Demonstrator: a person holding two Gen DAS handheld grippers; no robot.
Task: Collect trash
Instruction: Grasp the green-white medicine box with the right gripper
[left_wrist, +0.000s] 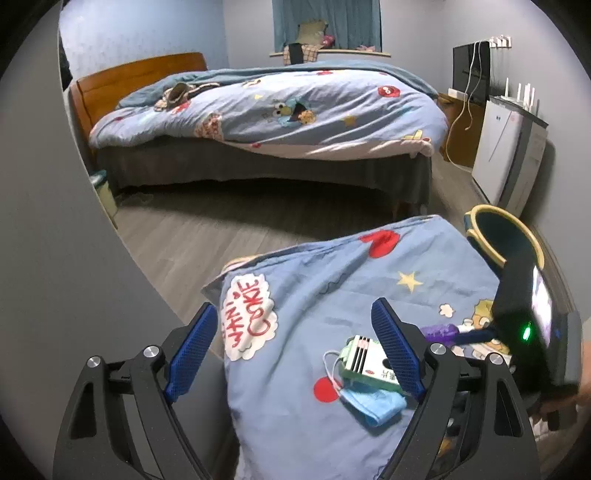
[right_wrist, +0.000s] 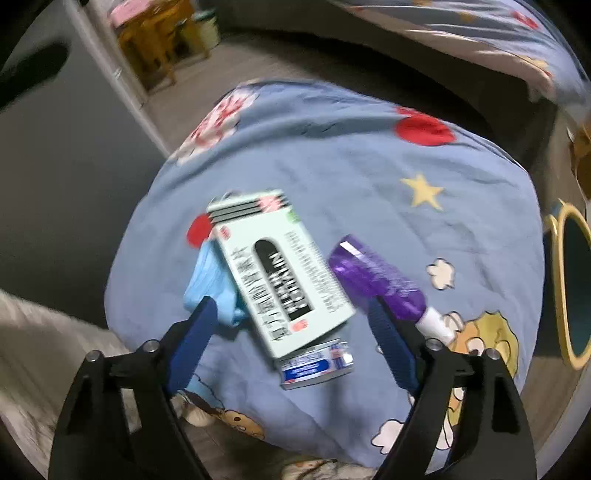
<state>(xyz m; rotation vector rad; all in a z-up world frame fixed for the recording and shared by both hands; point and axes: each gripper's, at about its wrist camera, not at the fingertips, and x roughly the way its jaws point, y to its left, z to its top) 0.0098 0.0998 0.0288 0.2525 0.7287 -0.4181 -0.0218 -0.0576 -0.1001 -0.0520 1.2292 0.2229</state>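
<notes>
Trash lies on a blue cartoon-print pillow: a pale green box, a blue face mask partly under it, a purple bottle and a small blue-and-white packet. My right gripper points steeply down over them, open, with the box's near end between its fingers and the pads clear of it. My left gripper hovers open over the pillow, left of the box and mask. The bottle is mostly hidden behind the right finger.
A dark bin with a yellow rim stands just right of the pillow, also the bin. A bed fills the far side, a white appliance stands at the right wall, and a grey wall is close on the left.
</notes>
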